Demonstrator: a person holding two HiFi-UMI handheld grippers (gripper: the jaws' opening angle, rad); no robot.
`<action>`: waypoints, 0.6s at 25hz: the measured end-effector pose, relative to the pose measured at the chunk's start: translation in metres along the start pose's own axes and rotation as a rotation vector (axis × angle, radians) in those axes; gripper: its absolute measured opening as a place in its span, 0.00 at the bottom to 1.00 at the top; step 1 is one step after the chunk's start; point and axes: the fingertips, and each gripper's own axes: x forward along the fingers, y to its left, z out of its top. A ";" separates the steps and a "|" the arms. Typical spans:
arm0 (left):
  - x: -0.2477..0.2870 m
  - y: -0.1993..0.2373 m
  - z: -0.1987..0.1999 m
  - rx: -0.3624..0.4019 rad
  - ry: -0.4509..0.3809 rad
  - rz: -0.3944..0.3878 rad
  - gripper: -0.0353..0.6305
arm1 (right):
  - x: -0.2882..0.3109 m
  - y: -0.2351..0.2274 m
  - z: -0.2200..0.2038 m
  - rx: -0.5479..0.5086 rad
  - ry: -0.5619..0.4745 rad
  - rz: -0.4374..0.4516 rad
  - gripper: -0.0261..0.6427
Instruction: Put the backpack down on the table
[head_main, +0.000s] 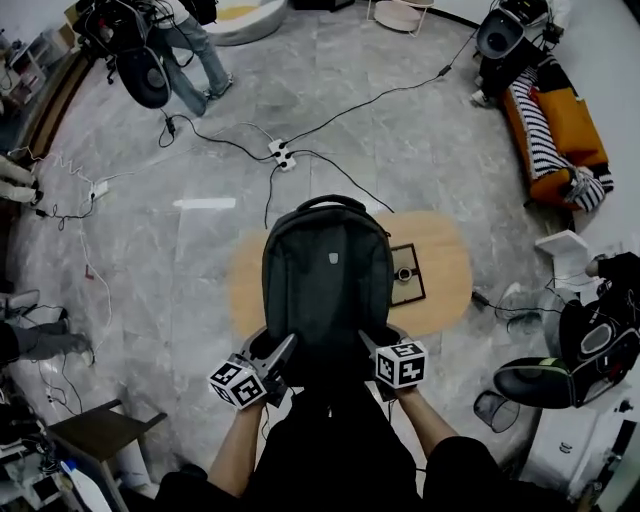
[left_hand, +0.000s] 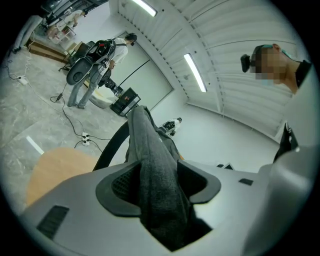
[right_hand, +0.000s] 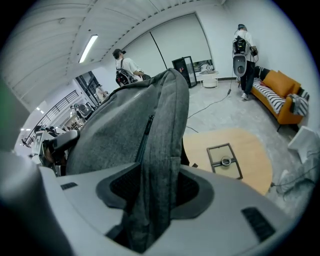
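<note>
A dark grey backpack (head_main: 325, 280) hangs upright over a light wooden oval table (head_main: 445, 262), its top handle pointing away from me. My left gripper (head_main: 277, 362) is shut on the fabric at the pack's lower left side. My right gripper (head_main: 372, 349) is shut on its lower right side. In the left gripper view a fold of grey fabric (left_hand: 157, 170) is pinched between the pads of that gripper (left_hand: 159, 192), with the table (left_hand: 55, 165) below. In the right gripper view the backpack (right_hand: 145, 125) fills the jaws of that gripper (right_hand: 155, 195). Whether the pack's bottom touches the table is hidden.
A black square frame with a small ring (head_main: 405, 274) lies on the table just right of the pack. On the floor beyond are a power strip (head_main: 282, 155) and cables. An orange sofa (head_main: 555, 125) stands far right, black bags (head_main: 590, 345) near right, and a person (head_main: 190, 45) far left.
</note>
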 end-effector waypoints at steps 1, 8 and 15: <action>0.002 0.006 -0.004 -0.008 0.005 0.007 0.41 | 0.006 -0.003 -0.003 0.003 0.009 0.000 0.32; 0.011 0.052 -0.036 -0.036 0.045 0.074 0.41 | 0.056 -0.017 -0.032 0.033 0.072 0.028 0.32; 0.020 0.091 -0.068 -0.066 0.089 0.125 0.41 | 0.096 -0.033 -0.055 0.032 0.133 0.044 0.32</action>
